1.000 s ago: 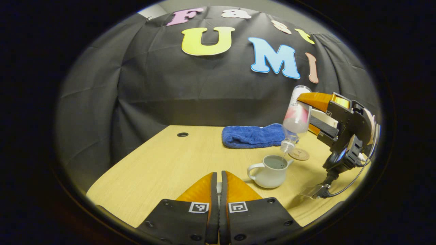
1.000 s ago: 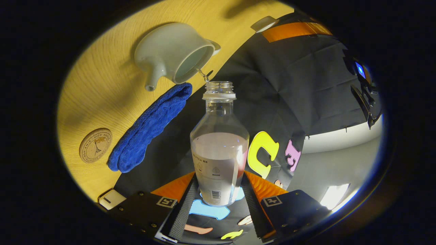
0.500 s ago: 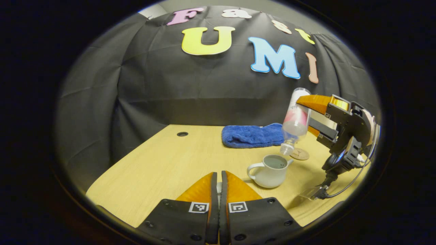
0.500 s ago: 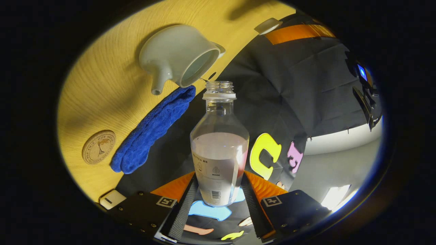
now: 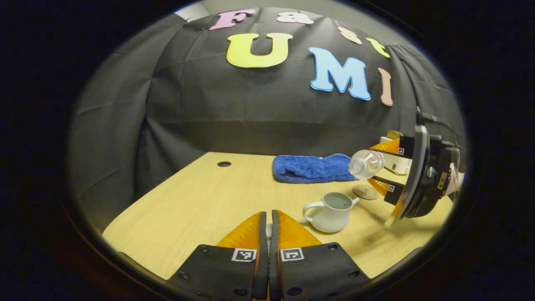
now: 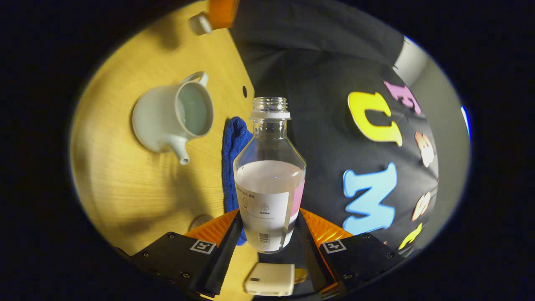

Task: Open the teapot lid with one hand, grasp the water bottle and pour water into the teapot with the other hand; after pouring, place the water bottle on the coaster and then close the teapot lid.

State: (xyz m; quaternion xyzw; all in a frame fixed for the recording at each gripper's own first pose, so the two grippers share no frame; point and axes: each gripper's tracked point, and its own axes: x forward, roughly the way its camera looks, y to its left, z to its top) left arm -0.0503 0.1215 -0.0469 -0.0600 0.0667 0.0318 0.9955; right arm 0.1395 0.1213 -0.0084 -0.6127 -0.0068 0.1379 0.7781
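Note:
The white teapot stands open on the wooden table with water inside; it also shows in the right gripper view as the teapot. My left gripper is shut on the small white lid, low over the table to the left of the pot. My right gripper is shut on the clear water bottle, uncapped and partly full. In the left gripper view the bottle lies roughly level above and right of the pot. The round cork coaster lies just below it.
A folded blue towel lies behind the teapot near the back wall. A small white box sits by the table's right end. A cable hole marks the back left of the table.
The bottle has swung up from a steep downward tilt over the teapot to about level, and its mouth has moved away from the pot. The thin stream of water has stopped. The left gripper stayed put.

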